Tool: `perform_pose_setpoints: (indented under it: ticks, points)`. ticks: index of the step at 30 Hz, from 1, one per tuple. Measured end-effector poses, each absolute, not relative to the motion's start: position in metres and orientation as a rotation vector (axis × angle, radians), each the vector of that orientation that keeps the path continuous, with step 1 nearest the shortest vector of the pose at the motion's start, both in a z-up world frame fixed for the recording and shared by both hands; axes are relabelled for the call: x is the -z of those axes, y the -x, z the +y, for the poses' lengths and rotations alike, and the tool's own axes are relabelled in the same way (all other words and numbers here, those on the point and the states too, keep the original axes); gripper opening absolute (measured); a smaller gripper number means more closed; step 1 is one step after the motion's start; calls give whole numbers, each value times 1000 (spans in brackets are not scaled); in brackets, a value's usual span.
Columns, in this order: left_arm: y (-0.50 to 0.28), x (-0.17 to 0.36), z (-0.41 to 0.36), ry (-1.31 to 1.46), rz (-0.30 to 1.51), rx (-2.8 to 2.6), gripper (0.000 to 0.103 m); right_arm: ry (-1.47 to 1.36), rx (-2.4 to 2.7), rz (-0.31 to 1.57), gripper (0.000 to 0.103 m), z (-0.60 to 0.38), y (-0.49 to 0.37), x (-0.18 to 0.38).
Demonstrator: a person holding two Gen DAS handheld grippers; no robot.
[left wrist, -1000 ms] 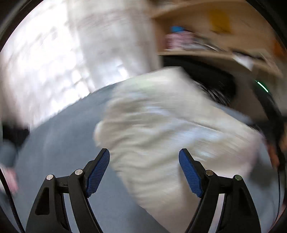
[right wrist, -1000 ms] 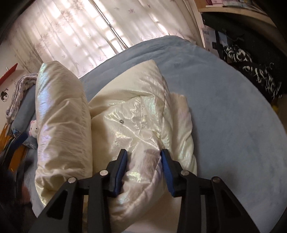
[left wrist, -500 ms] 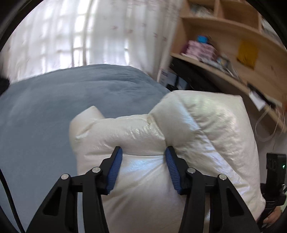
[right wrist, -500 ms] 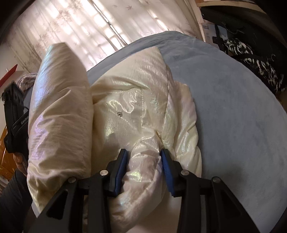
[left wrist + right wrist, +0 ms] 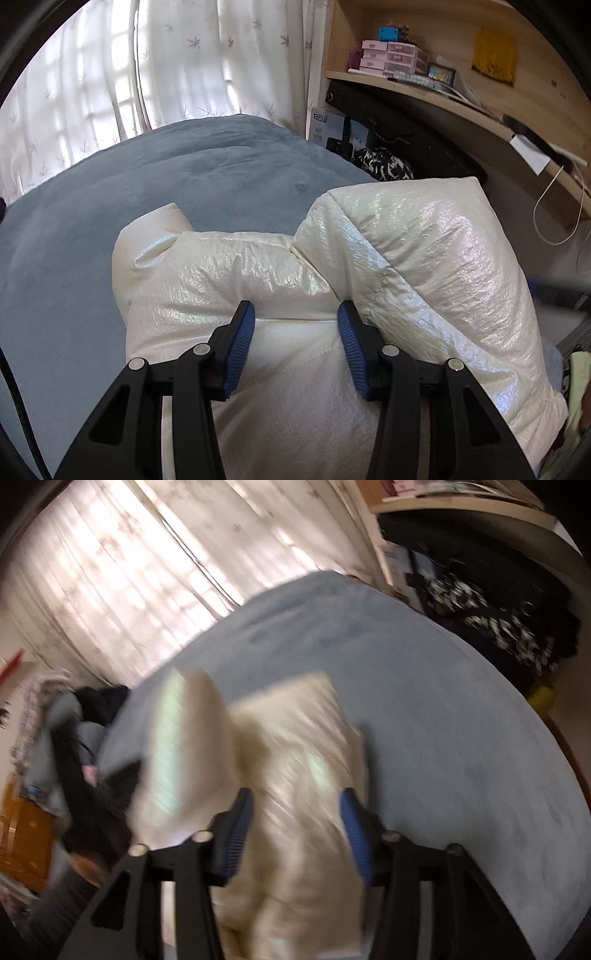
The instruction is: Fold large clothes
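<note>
A cream jacket [image 5: 332,280] lies bunched at the bed's [image 5: 147,192] near edge. The left gripper [image 5: 295,325] holds a puffy fold in its jaws. The right gripper [image 5: 295,812] has just been opening; its jaws stand apart around the blurred jacket, not pressing. Curtains [image 5: 184,55] hang behind the bed; shelves [image 5: 443,92] and dark clutter [image 5: 384,166] crowd its right side.

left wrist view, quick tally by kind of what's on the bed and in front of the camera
Cream puffer jackets: 1
Blue bedcovers: 1
Grippers, the left gripper closed on a fold of the jacket: 1
Total: 3
</note>
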State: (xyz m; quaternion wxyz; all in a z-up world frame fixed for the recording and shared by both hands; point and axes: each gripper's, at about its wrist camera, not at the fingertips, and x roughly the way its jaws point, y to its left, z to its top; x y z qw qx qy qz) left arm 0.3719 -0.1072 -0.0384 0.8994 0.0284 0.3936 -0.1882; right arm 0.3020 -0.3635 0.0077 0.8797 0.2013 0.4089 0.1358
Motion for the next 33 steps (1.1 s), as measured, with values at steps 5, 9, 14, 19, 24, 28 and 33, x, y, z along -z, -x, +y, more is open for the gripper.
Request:
perform_pose_setpoints:
  ticks: [5,9,14,19,24,28,33]
  points:
    - [-367,36,-115,-112,817,365,45,-408,-401,881,75,-332,-333,-17]
    - [-364,37,-114,-135,818,362,45,-348,-383,911,75,-316,-355,-2]
    - [-362,38,-111,-173,835,363,45,-200,-385,930,38,-307,-363,19]
    - [-355,29,-100,-149,884,384,47,-159,-366,915,35,-309,-359,34]
    - [-340,27,-97,-174,922,390,49,-273,-381,924,35,-326,-367,58]
    - [-335,40,-105,-241,934,347,49,-324,-379,957,36,-326,-369,72]
    - [-344,54,-101,-184,992,336,49,-340,-364,968,36,-322,-370,84]
